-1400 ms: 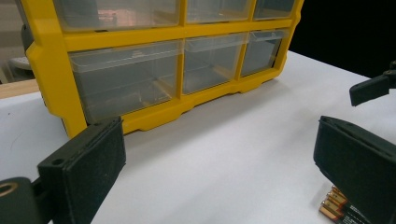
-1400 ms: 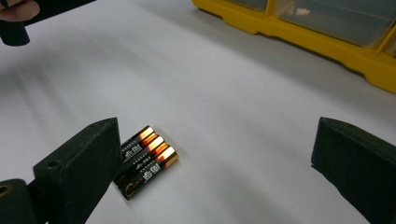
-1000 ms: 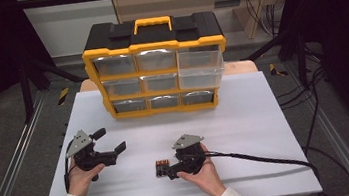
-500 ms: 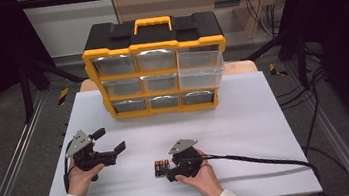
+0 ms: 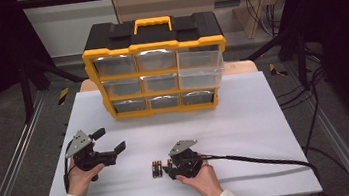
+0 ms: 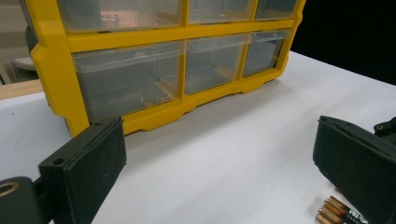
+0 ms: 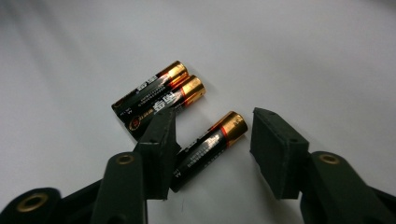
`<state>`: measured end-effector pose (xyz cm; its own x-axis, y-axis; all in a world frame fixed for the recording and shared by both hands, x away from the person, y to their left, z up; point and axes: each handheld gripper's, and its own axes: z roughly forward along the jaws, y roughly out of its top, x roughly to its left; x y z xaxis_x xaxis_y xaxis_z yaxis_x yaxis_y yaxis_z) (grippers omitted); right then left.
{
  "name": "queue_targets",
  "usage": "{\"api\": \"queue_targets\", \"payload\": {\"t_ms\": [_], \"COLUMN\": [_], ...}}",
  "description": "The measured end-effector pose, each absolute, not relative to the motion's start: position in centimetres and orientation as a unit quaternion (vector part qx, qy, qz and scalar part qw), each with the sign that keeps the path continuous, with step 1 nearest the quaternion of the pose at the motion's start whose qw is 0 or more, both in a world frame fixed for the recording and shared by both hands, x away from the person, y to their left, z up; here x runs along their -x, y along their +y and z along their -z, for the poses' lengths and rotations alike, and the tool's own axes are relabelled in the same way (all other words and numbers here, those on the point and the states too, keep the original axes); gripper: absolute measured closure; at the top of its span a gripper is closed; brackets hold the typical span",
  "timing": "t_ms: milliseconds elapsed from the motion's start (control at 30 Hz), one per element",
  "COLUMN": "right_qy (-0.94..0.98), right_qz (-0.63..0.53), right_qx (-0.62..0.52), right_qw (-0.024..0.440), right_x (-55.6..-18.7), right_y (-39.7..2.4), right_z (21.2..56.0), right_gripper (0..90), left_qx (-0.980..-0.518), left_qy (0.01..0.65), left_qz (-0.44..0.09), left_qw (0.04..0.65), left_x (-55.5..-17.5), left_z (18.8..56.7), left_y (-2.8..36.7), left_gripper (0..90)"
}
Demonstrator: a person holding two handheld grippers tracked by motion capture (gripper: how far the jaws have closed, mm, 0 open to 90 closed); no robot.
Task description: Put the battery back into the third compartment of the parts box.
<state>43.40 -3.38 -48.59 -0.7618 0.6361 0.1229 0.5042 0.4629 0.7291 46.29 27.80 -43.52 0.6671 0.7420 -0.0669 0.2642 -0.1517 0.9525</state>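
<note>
Three batteries (image 7: 182, 121) flat (black, gold-tipped)

I see three black cylindrical batteries with glossy printed wrappers and shiny copper-gold metal ends (image 7: 205, 149) lying toward the near edge of my matt, smooth white desk top (image 5: 265, 117); light glints off their sleeves. The pads (image 7: 161, 149) of my right gripper (image 7: 210, 154) look like dull black rubbery plastic with a fine grain, and brass-coloured metal rivets shine in its arms. The left gripper (image 6: 224, 177) has the same matt, faintly rough black pads (image 6: 93, 168). Toward the far edge stands a yellow hard-plastic organiser box with clear, slightly cloudy plastic drawers (image 5: 156, 70), a smooth semi-gloss frame and a matt black plastic top.
</note>
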Motion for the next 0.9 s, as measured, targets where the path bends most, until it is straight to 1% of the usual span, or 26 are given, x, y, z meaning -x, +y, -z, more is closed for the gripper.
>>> {"api": "queue_targets", "payload": {"t_ms": [67, 200, 467, 733, 900], "right_qy": [0.851, 0.853, 0.856, 0.855, 0.854], "right_qz": [-0.394, -0.388, -0.381, -0.381, -0.389], "right_qx": [-0.337, -0.338, -0.337, -0.34, -0.333], "right_qw": [0.085, 0.087, 0.09, 0.087, 0.087], "right_x": [-43.4, -43.3, -43.3, -43.5, -43.5], "right_y": [-3.4, -3.5, -3.6, -3.7, -4.1], "right_z": [48.6, 48.5, 48.4, 48.3, 47.5], "right_gripper": [55.2, 65.1, 77.0, 77.4, 77.4], "left_qx": [-0.727, -0.727, -0.727, -0.727, -0.727], "left_qy": [0.346, 0.346, 0.345, 0.345, 0.345], "left_qz": [-0.216, -0.217, -0.217, -0.218, -0.218], "left_qw": [0.552, 0.552, 0.552, 0.553, 0.553], "left_x": [-46.3, -46.3, -46.3, -46.2, -46.2], "left_z": [43.5, 43.5, 43.5, 43.5, 43.5], "left_y": [27.8, 27.8, 27.8, 27.8, 27.8], "left_gripper": [2.3, 2.3, 2.4, 2.3, 2.3]}}
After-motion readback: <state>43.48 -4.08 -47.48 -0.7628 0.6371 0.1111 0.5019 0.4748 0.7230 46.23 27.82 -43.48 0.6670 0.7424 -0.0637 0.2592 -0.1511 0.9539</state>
